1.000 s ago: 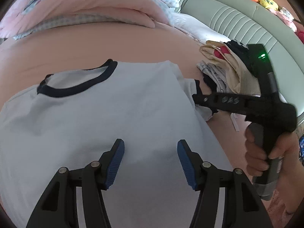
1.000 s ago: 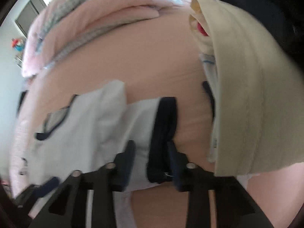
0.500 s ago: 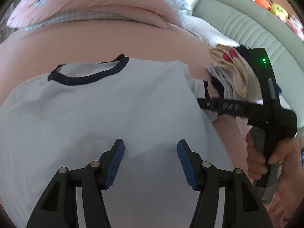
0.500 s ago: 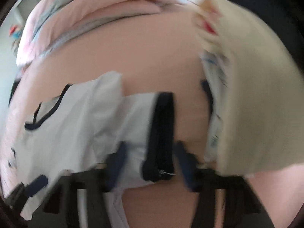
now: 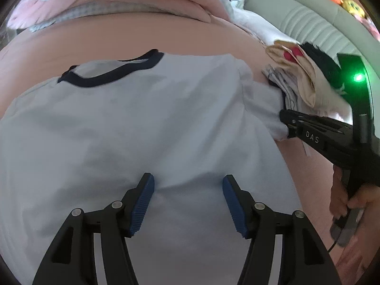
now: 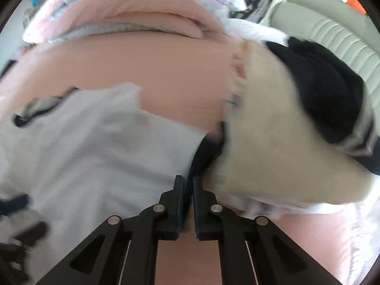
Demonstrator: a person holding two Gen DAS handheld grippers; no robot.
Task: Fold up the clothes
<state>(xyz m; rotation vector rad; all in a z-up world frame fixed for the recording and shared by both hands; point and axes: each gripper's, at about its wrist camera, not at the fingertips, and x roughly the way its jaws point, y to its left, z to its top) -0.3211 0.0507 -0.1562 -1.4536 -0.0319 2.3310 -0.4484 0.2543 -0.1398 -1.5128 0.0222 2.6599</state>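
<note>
Right now the white t-shirt (image 5: 142, 123) lies spread flat on the pink bed (image 5: 147, 35), navy collar (image 5: 111, 73) toward the far edge where the folded pink quilt (image 5: 133, 2) sits. Left tongs (image 5: 187, 204) hover over the shirt's lower middle, jaws spread wide, gripping nothing; whether the blue pads (image 5: 142, 204) touch the cloth, can't tell. Right tongs (image 6: 187, 190) are clenched on the navy-trimmed sleeve (image 6: 204, 156) at the shirt's right side; the left view shows the sleeve (image 5: 263, 109) pinched at the tip of that tool (image 5: 287, 123), with a hand (image 5: 344, 197) on its grip and a green LED (image 5: 358, 78) lit on the body. Just beside the sleeve, touching or nearly so, a stack of folded clothes (image 6: 273, 128) sits near the bed's right edge: cream piece wrapped round, black garment (image 6: 325, 90) on top. Grey padded headboard (image 5: 308, 19) beyond it. Right view is motion-blurred.
</note>
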